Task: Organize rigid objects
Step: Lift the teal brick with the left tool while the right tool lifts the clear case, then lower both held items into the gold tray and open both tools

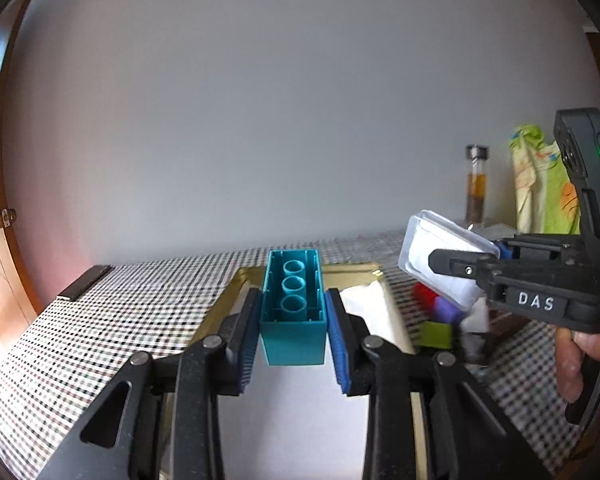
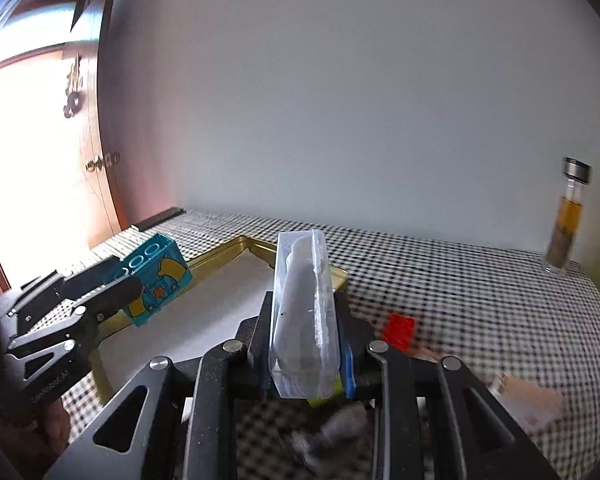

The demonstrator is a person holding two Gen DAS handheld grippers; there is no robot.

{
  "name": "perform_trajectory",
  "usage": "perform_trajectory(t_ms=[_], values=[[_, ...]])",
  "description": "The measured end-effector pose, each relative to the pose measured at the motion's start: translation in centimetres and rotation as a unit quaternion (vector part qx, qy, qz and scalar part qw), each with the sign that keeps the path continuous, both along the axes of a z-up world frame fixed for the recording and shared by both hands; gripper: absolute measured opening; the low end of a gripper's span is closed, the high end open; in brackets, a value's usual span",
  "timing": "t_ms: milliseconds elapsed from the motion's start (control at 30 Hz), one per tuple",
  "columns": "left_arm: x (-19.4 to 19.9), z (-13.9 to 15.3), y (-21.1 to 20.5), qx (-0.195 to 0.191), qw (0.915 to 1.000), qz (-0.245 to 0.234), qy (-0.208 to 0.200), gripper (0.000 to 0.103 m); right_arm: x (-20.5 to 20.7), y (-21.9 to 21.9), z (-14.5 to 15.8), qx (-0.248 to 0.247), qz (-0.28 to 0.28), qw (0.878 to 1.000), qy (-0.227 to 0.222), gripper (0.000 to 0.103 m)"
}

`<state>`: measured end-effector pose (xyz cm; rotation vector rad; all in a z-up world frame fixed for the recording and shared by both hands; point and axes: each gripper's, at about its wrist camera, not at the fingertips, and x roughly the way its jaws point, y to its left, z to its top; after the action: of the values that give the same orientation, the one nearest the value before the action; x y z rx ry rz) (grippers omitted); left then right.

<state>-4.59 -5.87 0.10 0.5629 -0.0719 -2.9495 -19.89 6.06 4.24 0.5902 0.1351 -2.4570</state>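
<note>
My left gripper (image 1: 293,322) is shut on a teal toy brick (image 1: 293,300), held in the air with its hollow underside and three tubes facing up. In the right wrist view the same teal brick (image 2: 156,276) shows a yellow print on its side. My right gripper (image 2: 305,328) is shut on a clear plastic case (image 2: 302,312) with a white piece inside, held upright. From the left wrist view that clear case (image 1: 440,256) hangs at the right. Both are above a gold-rimmed tray (image 1: 352,270), whose rim (image 2: 236,246) lies on the checked cloth.
A red brick (image 2: 398,330), a purple brick (image 1: 446,308) and a yellow-green brick (image 1: 436,334) lie right of the tray. A glass bottle (image 2: 566,220) with amber liquid stands at the back right. A patterned cloth (image 1: 540,184) and a wooden door (image 2: 40,140) flank the checked table (image 1: 120,320).
</note>
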Motion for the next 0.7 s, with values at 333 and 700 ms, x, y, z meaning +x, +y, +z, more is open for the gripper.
perform_trajectory(t_ms=[333, 700], values=[[-6.3, -0.4, -2.9, 0.017, 0.9946, 0.007, -0.103, 0.030, -5.7, -6.5, -2.7, 0.073, 0.005, 0.996, -0.045, 0.028], [-9.2, -1.0, -3.5, 0.017, 0.9898, 0.011, -0.141, 0.030, -7.6, -9.1, -3.5, 0.090, 0.011, 0.994, -0.062, 0.028]])
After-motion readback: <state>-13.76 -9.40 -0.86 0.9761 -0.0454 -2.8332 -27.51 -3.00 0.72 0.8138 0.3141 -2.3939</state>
